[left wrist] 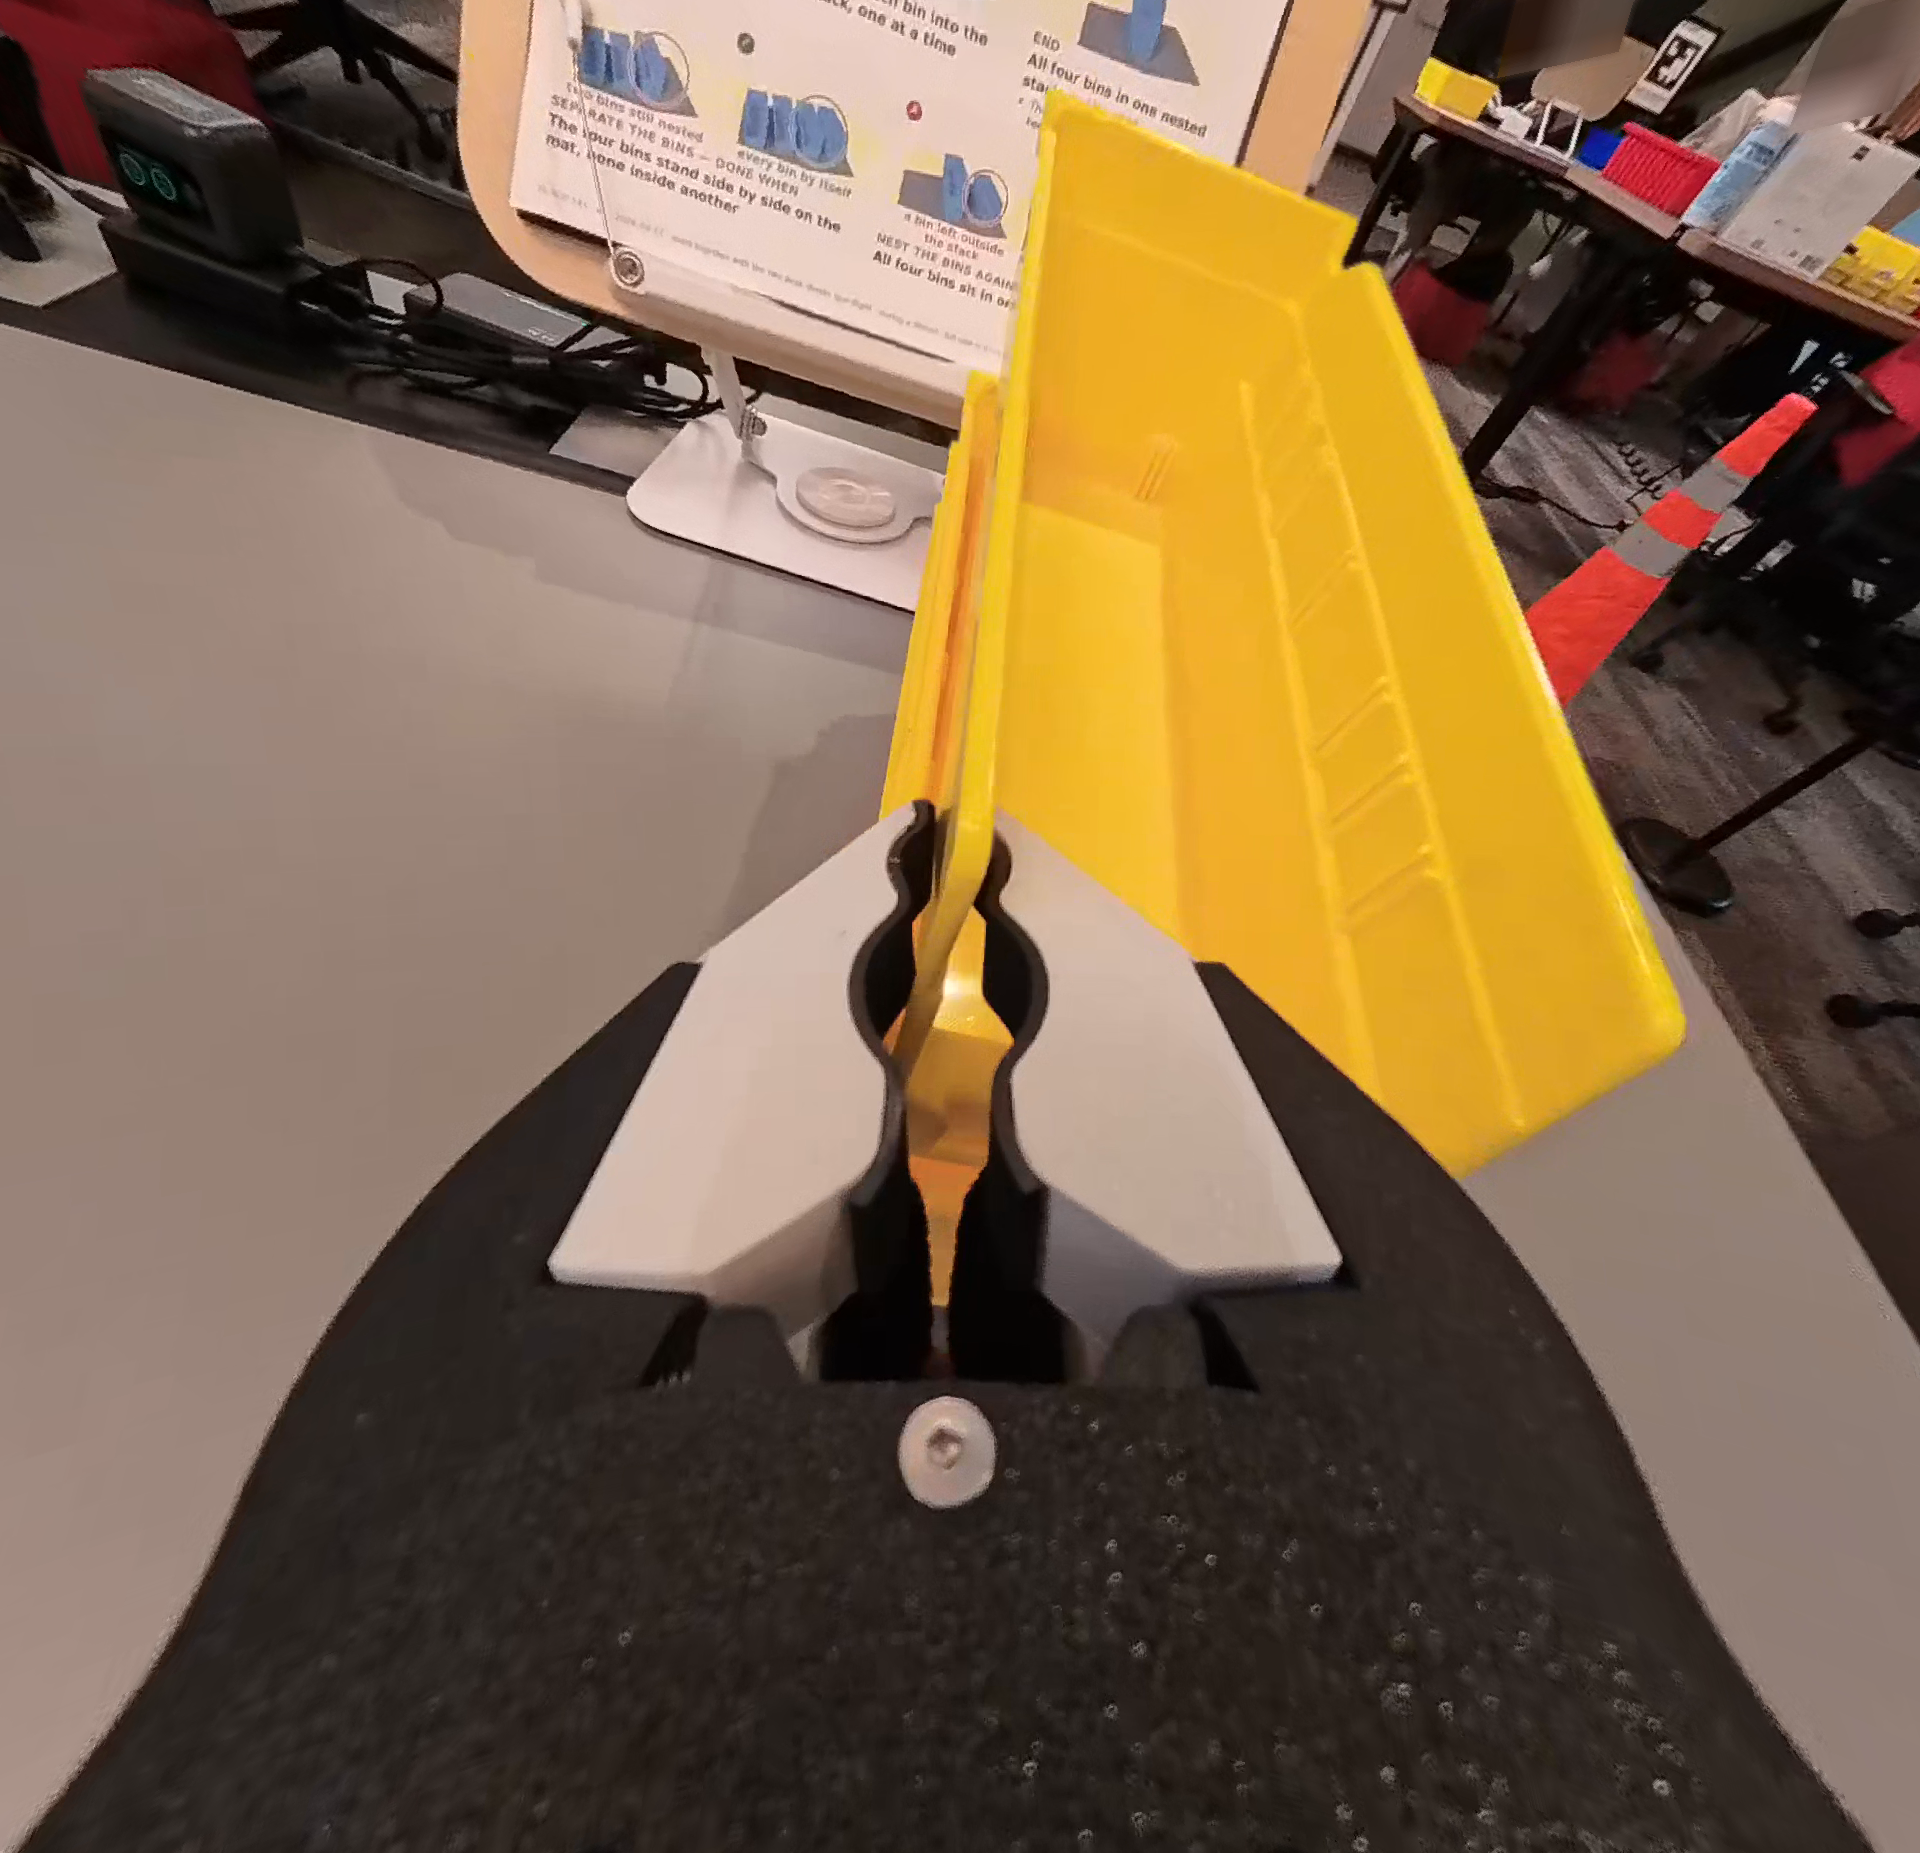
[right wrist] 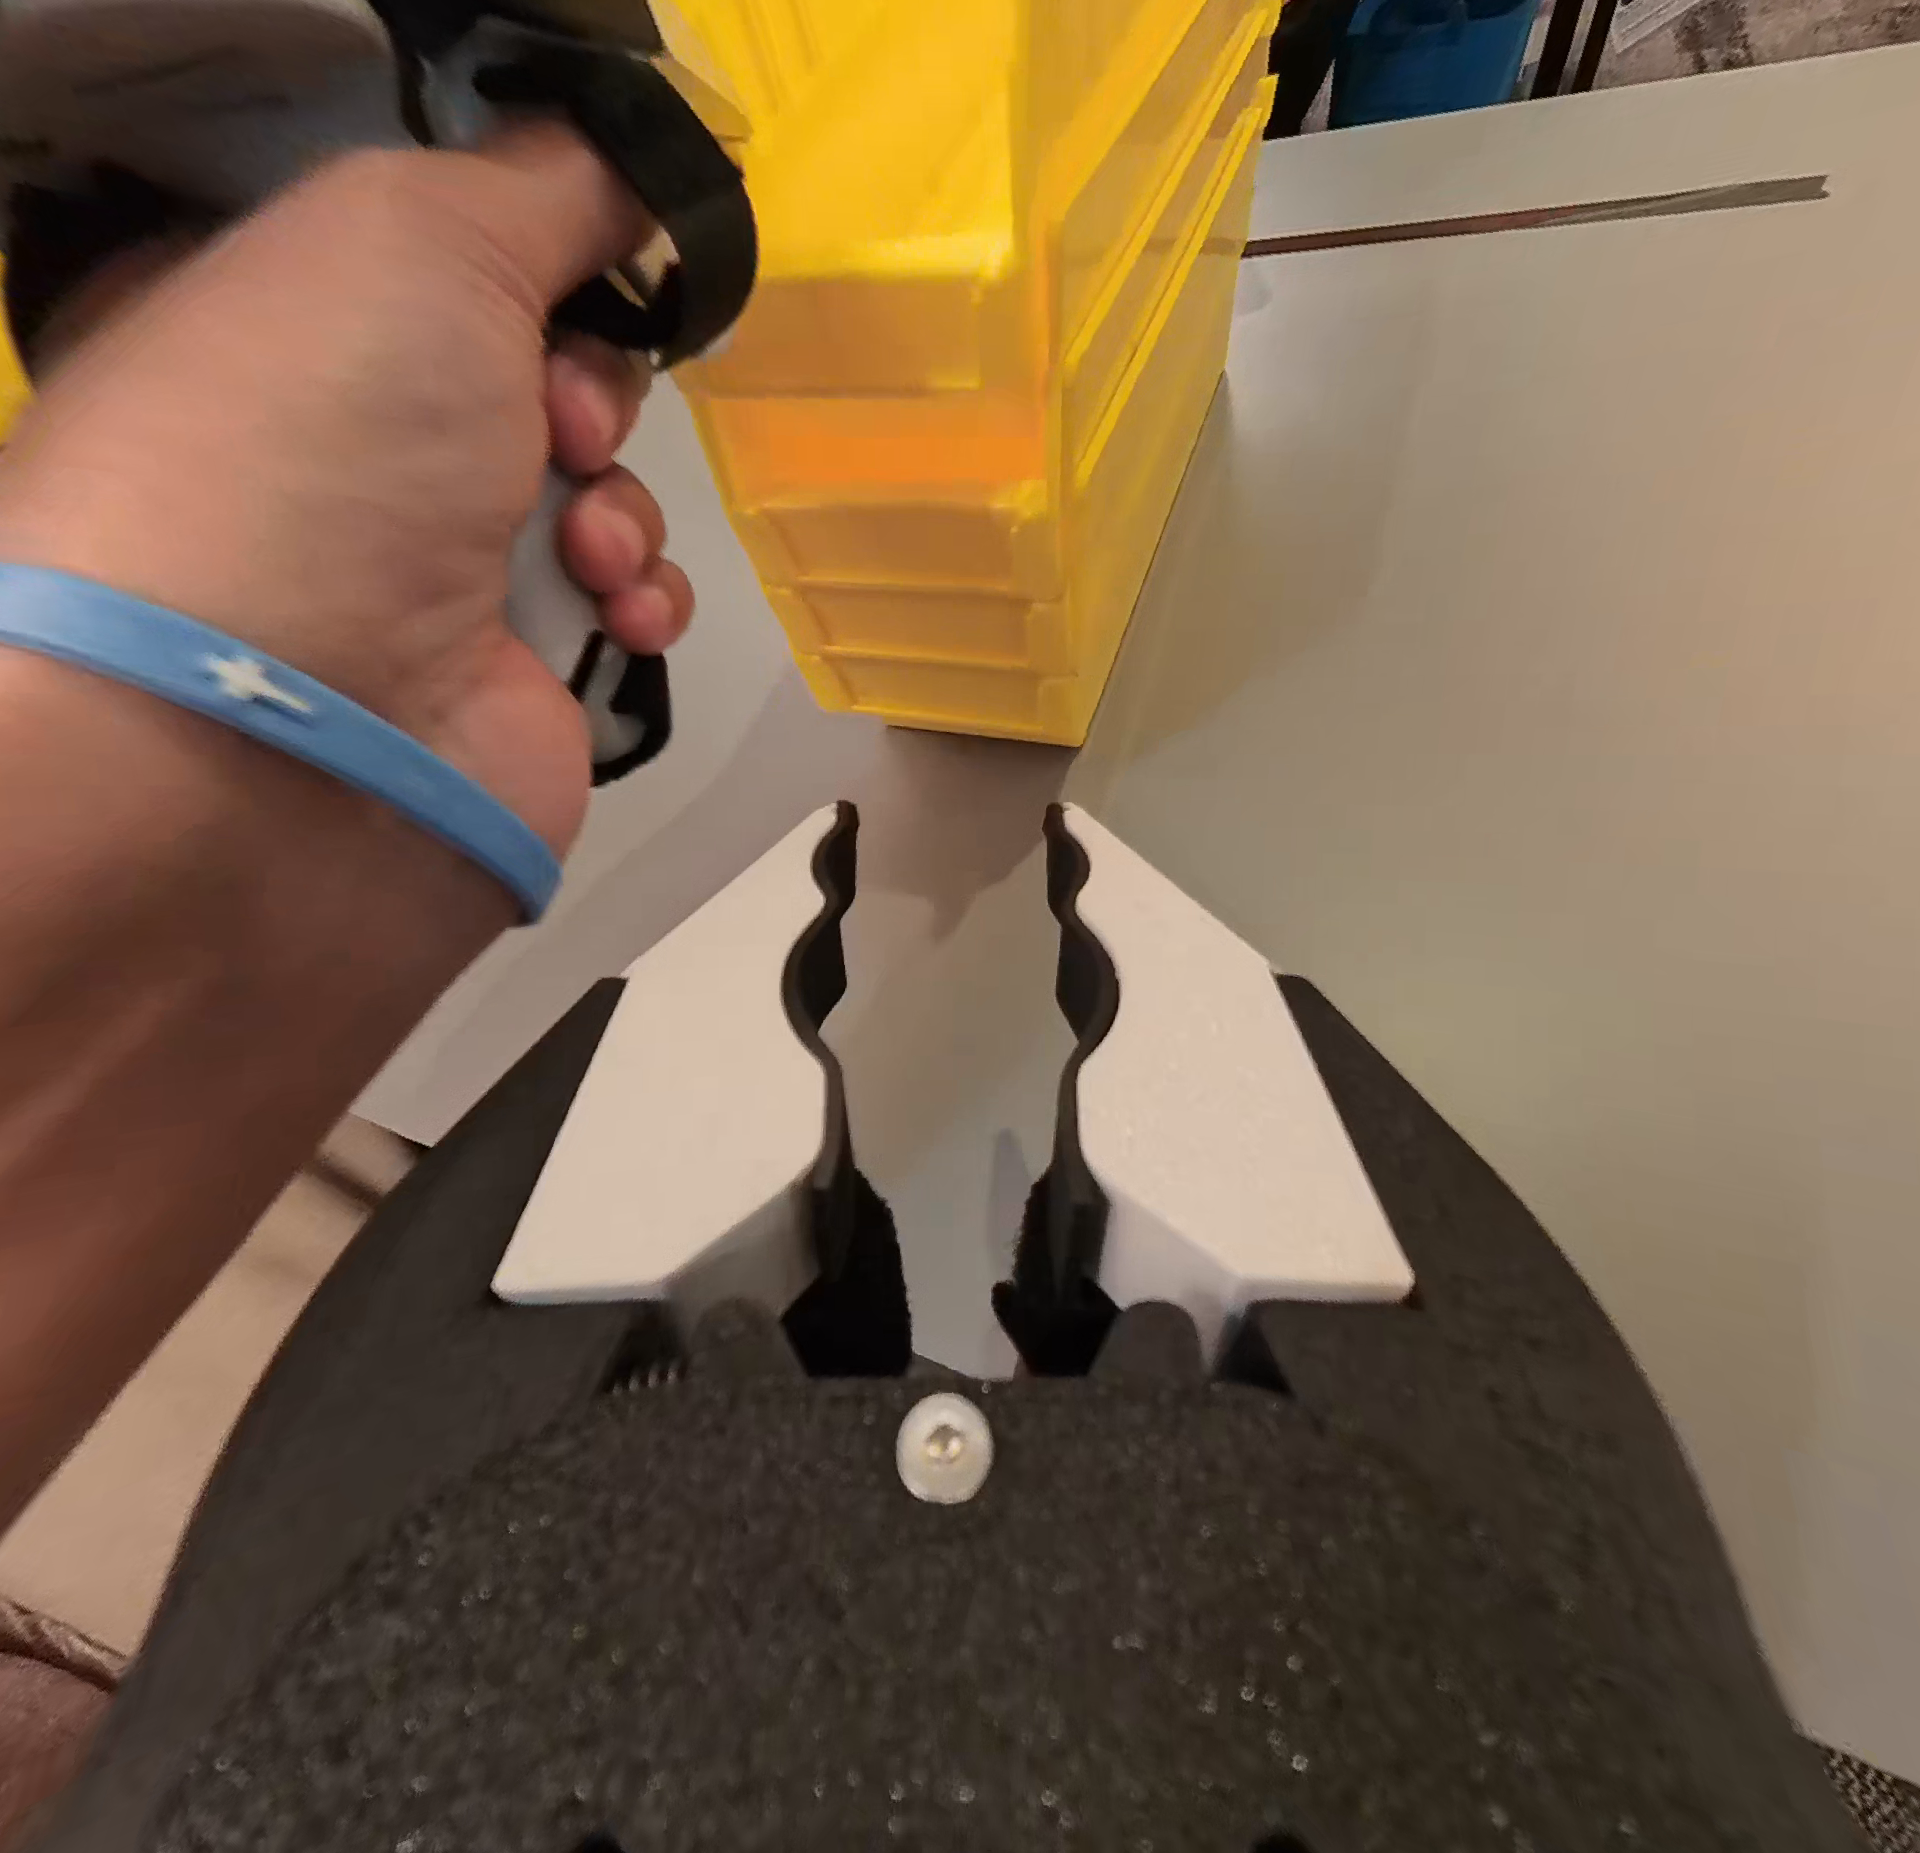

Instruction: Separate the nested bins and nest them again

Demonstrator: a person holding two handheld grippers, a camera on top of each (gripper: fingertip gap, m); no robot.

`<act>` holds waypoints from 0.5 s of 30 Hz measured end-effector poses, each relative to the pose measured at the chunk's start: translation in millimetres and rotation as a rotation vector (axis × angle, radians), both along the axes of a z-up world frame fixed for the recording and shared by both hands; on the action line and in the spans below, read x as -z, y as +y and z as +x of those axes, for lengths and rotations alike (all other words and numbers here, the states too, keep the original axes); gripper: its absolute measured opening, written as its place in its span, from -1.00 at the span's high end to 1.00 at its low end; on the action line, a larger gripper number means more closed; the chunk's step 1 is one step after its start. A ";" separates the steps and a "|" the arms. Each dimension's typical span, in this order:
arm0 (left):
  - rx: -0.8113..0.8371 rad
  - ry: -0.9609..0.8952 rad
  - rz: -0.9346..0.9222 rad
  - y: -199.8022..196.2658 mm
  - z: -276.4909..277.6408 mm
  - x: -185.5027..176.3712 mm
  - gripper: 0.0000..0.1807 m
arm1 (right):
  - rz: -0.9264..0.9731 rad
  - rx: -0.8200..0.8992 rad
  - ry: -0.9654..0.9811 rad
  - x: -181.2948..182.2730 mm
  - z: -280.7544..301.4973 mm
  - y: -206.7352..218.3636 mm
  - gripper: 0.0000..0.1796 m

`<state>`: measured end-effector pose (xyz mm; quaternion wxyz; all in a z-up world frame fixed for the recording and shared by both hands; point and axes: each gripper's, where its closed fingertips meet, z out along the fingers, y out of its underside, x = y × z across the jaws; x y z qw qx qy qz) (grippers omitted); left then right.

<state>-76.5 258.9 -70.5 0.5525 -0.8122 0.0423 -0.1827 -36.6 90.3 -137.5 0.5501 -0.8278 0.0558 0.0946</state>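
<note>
— Grey tabletop point(left wrist: 312, 764) fills the near ground, and behind it stands an instruction sheet on a stand point(left wrist: 831, 120). What sits furthest left?

— At the far left edge, a dark device with a small green display point(left wrist: 187, 162) and a tangle of black cables point(left wrist: 468, 338) beside it. Moving right, the white foot of the stand point(left wrist: 727, 494) rests on the table.

— And the left gripper point(left wrist: 961, 837)?

— Its two grey fingers are pressed together on the side wall of the top yellow bin point(left wrist: 1195, 660), pinching the rim. That bin is long and open, tilted, with ribs along its far wall. A second yellow rim shows just beside the clamped one.

— What lies to the right of it?

— An orange traffic cone point(left wrist: 1662, 546) on the carpet, and tables well behind carrying a red basket point(left wrist: 1657, 167) and small yellow bins.

— Now the other camera, from the left.

— A hand point(right wrist: 343, 432) with a blue wristband point(right wrist: 281, 712) grips the handle of the left gripper. Right of it stands the nested stack of yellow bins point(right wrist: 935, 556), several stepped ends one inside another, resting on the table.

— The right gripper point(right wrist: 951, 827)?

— Its fingers stand apart with nothing between them, near the stack's lower end but not touching it. A blue tub point(right wrist: 1434, 27) sits off the table's far right.
</note>
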 end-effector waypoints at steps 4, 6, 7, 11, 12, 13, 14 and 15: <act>0.015 0.022 0.027 -1.9 0.1 4.7 0.97 | -0.006 -0.010 0.007 1.2 -1.5 0.3 0.60; 0.028 0.021 0.027 -3.4 -0.8 4.3 0.96 | -0.010 -0.013 0.007 2.1 -1.9 0.4 0.60; 0.039 0.013 0.028 -4.6 -1.5 2.8 0.97 | -0.011 -0.015 0.007 2.4 -2.2 0.5 0.60; 0.089 0.024 0.043 -8.5 -6.0 -3.6 0.96 | -0.017 -0.023 0.003 3.4 -4.6 0.9 0.60; 0.119 0.022 0.046 -11.9 -7.8 -6.3 0.93 | -0.017 -0.025 0.000 3.6 -5.3 0.7 0.60; 0.166 0.024 0.056 -17.8 -10.0 -10.0 0.90 | -0.017 -0.026 -0.003 3.8 -5.9 0.5 0.60; 0.218 0.040 0.066 -25.7 -14.9 -11.9 0.87 | -0.018 -0.027 -0.005 4.2 -6.6 0.2 0.60; 0.282 0.066 0.075 -35.6 -21.5 -11.3 0.82 | -0.019 -0.030 -0.008 4.6 -7.3 -0.2 0.60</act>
